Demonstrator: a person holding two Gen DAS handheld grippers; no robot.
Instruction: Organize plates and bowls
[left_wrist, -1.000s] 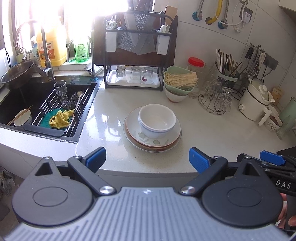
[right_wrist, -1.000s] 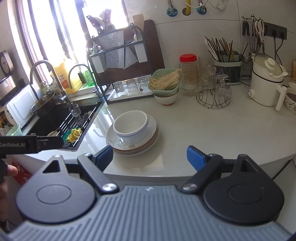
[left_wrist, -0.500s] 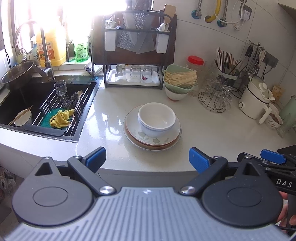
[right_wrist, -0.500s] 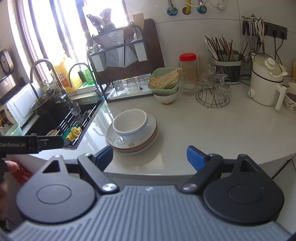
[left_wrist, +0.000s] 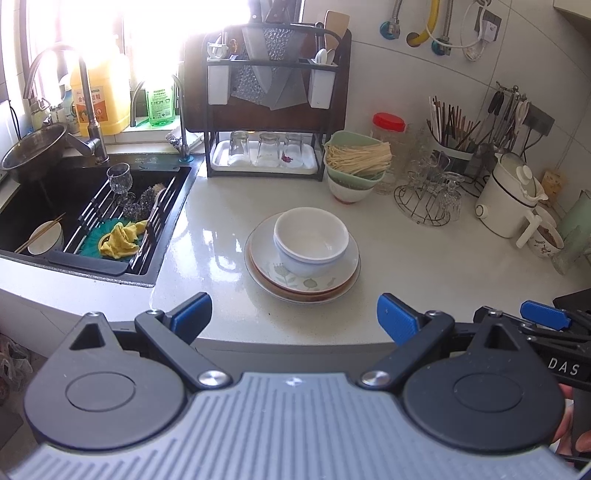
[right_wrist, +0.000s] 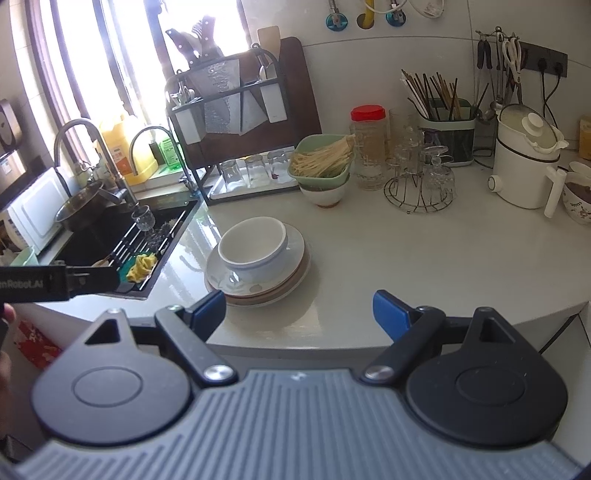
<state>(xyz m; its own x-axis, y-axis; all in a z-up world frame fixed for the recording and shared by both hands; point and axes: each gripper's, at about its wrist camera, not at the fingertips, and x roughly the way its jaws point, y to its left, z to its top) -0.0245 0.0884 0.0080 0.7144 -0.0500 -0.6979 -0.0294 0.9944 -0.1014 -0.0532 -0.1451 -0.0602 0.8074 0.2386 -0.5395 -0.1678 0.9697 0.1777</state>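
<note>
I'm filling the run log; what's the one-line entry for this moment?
stage: pre-grasp | left gripper: open, empty | right gripper: open, empty | white bowl: atop stacked plates | counter: untouched

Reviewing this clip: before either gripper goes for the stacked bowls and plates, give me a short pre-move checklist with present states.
1. Left gripper open, nothing between its jaws: ok.
2. Right gripper open, nothing between its jaws: ok.
3. White bowls nested upright on the plates: ok.
4. Plates lying flat on the counter, back from its front edge: ok.
5. Bare counter around the stack for approach: ok.
6. How many bowls are nested: cannot tell; a second rim shows below the top one.
</note>
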